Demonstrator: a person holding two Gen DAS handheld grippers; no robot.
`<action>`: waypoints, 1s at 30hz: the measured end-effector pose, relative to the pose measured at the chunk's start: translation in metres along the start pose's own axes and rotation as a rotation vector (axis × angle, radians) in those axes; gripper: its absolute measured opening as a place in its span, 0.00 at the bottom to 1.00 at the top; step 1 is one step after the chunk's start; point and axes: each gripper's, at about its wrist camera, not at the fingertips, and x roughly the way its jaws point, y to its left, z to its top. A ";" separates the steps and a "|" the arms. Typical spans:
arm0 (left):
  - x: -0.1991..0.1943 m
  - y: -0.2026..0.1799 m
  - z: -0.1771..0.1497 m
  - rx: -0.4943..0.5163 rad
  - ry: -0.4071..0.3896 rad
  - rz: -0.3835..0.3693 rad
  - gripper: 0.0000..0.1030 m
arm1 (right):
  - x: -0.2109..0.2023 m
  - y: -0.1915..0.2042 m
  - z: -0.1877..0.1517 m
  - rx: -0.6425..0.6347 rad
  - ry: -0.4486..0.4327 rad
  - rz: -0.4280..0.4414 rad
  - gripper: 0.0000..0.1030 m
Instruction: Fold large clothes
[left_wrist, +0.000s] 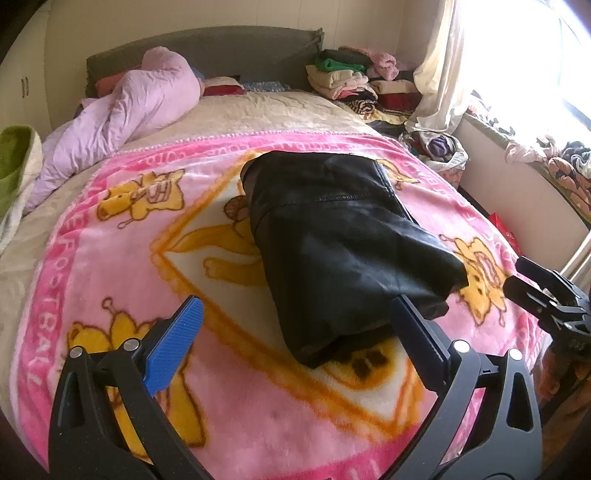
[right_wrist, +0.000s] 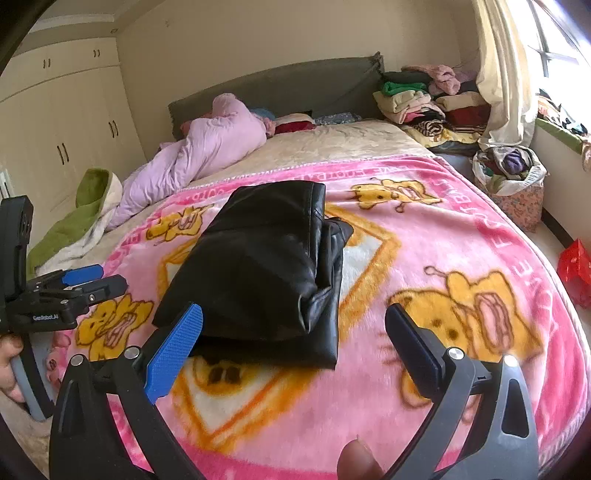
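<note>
here, a black leather-look garment (left_wrist: 343, 236) folded into a thick bundle, lying on the pink cartoon blanket (left_wrist: 110, 236) near the middle of the bed (left_wrist: 266, 110). shiny surface, a seam running across the upper layer, a narrower folded layer sticking out from under the top one on the window side. near end of the bundle just ahead of both sets of tongs.

left gripper (left_wrist: 295, 332) low over the blanket, fingers spread wide, nothing between them; blue pad (left_wrist: 173, 347) over bare blanket, dark finger (left_wrist: 417, 343) at the near corner of the garment, touching or just beside it, hard to tell which. seen from the right wrist view, the same tool at the left edge with a hand (right_wrist: 11, 365) wrapped around its grip.

right gripper (right_wrist: 295, 339) likewise spread wide and empty, blue pad (right_wrist: 173, 350) against the near left edge of the bundle, the other finger (right_wrist: 413, 350) over the yellow bear print, apart from the garment. a fingertip (right_wrist: 356, 461) at the bottom edge of that view.

further back: a rumpled lilac quilt (left_wrist: 129, 114) toward the headboard (left_wrist: 221, 48), stacked folded clothes (left_wrist: 351, 77) in the far corner, a curtain (left_wrist: 439, 74) by the bright window, a full laundry basket (right_wrist: 511, 177) on the floor, white wardrobe doors (right_wrist: 62, 122) on the far wall, a green-lined item (right_wrist: 74, 218) at the bed's left edge.
</note>
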 end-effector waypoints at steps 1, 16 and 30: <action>-0.003 0.000 -0.003 0.000 -0.005 0.005 0.92 | -0.004 0.001 -0.003 0.002 -0.006 -0.006 0.96; -0.030 -0.008 -0.064 0.006 -0.044 0.053 0.92 | -0.049 0.001 -0.061 0.020 -0.094 -0.134 0.96; -0.035 -0.011 -0.107 -0.030 -0.065 0.088 0.92 | -0.048 0.009 -0.112 -0.001 -0.081 -0.188 0.96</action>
